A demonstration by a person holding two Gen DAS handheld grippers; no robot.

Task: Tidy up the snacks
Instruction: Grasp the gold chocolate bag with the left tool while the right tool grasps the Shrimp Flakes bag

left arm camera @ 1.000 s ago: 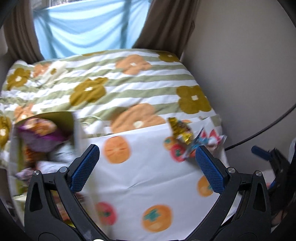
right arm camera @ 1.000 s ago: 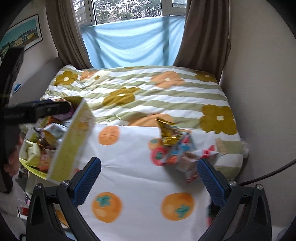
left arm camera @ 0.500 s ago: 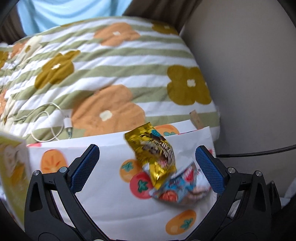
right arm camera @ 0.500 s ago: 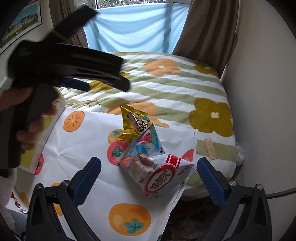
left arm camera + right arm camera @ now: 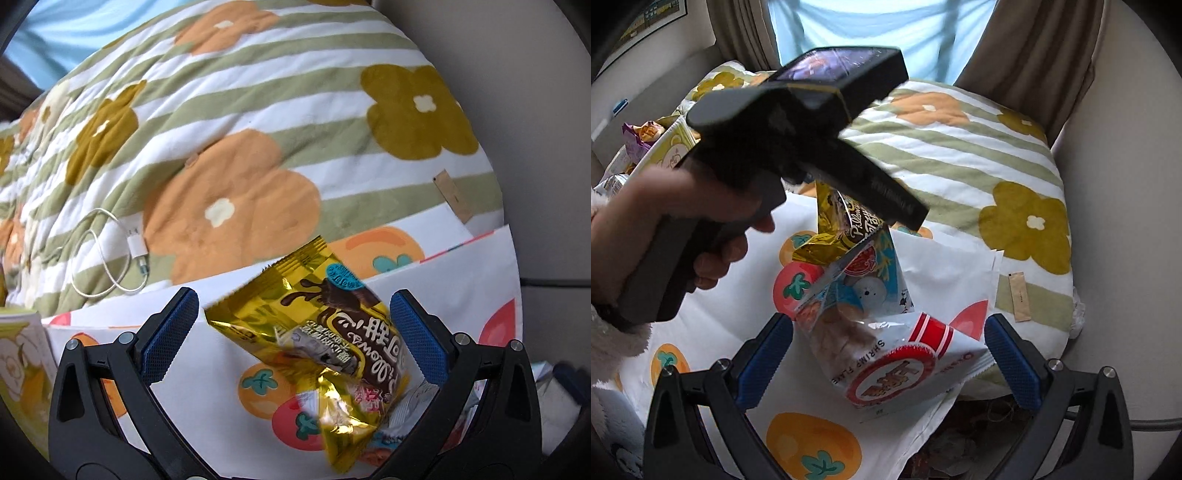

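Quilted green-striped bedding (image 5: 258, 122) stretches ahead of both tools, with a white fruit-print sheet (image 5: 713, 306) under them. On it lies a pile of 3 packets: a white shrimp-chip bag (image 5: 905, 365) nearest the right gripper (image 5: 888, 363), a blue bag (image 5: 871, 284), and a gold snack packet (image 5: 314, 332) between the left gripper's (image 5: 293, 334) spread jaws. Both grippers stand wide apart, holding nothing. The left should probably close on the gold packet's crimped upper edge. The sheet's edge drops off just right; open room lies left, toward the snack box (image 5: 670, 147).

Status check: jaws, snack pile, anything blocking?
Both grippers, left and right, open, empty. Left's jaws straddle the gold packet; right's face the shrimp bag. Nothing blocking.
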